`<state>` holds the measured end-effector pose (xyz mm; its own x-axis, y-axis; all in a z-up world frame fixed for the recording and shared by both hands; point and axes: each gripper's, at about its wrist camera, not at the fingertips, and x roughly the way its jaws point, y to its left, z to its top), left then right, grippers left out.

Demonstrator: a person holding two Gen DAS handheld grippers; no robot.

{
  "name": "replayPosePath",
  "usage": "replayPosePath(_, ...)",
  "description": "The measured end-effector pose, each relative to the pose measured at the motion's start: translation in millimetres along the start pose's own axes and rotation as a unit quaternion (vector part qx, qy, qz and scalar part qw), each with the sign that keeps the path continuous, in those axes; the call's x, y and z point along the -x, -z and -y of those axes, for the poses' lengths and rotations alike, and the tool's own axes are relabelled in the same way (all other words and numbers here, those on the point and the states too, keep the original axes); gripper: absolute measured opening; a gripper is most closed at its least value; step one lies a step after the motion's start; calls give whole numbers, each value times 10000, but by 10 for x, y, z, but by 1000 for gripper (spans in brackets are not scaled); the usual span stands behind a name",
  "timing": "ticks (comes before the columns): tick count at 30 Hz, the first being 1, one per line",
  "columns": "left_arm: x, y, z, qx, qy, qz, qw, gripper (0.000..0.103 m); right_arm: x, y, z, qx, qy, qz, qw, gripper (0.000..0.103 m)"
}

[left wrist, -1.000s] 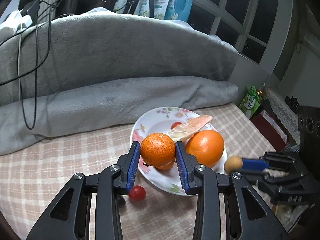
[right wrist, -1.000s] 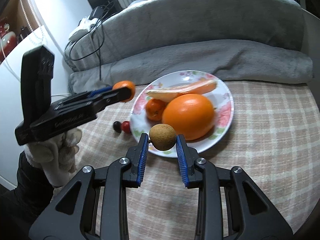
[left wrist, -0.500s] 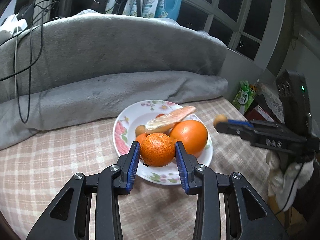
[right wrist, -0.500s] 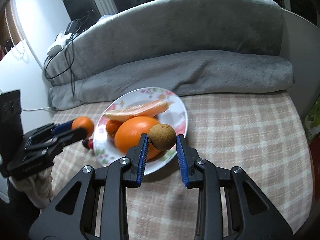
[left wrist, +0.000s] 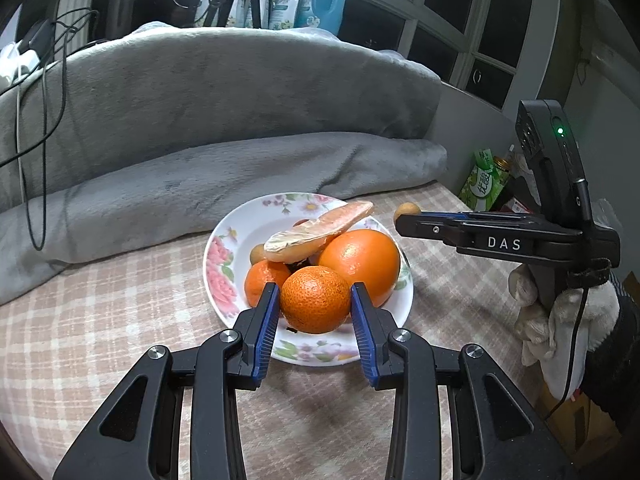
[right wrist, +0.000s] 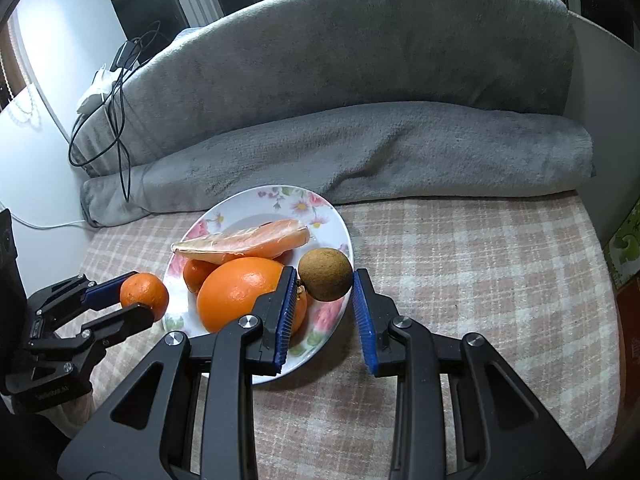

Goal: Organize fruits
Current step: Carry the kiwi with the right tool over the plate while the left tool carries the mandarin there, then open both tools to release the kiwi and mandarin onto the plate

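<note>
A white floral plate [left wrist: 224,276] [right wrist: 332,220] sits on the checked cloth, holding a big orange [left wrist: 360,260] [right wrist: 236,292], a small tangerine [left wrist: 262,280], a pomelo wedge [left wrist: 320,228] [right wrist: 244,244] and a small brown fruit [left wrist: 256,254]. My left gripper [left wrist: 316,312] [right wrist: 140,300] is shut on a tangerine [left wrist: 315,300] [right wrist: 145,295], held over the plate's near edge. My right gripper [right wrist: 325,292] [left wrist: 404,216] is shut on a small brown round fruit [right wrist: 325,274] [left wrist: 407,211], held above the plate's right rim.
A rolled grey blanket [left wrist: 200,176] [right wrist: 360,152] lies behind the plate. Black cables [left wrist: 28,140] hang at the left. A green carton [left wrist: 484,180] stands past the table's right edge. Checked cloth [right wrist: 480,260] spreads right of the plate.
Both grippers have kept their fruits and drawn closer over the plate. The small red tomato seen by the plate a second ago is no longer in view.
</note>
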<state>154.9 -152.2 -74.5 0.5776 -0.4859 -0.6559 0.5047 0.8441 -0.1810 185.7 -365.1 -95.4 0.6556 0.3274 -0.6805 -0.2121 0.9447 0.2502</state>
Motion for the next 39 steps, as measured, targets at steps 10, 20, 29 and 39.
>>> replayPosePath(10, -22, 8, 2, 27, 11, -33, 10000, 34, -57, -43, -5, 16, -64, -81, 9999, 30)
replayPosePath(20, -52, 6, -4, 27, 30, -72, 10000, 34, -131, -67, 12, -47, -200, -215, 9996, 30)
replayPosePath(29, -76, -4, 24, -40, 1, -89, 10000, 35, -128, -70, 10, -97, -234, -161, 9995, 31)
replayPosePath(39, -37, -8, 22, -65, -59, 8, 10000, 51, 27, -84, -38, -66, -268, 52, 9996, 51)
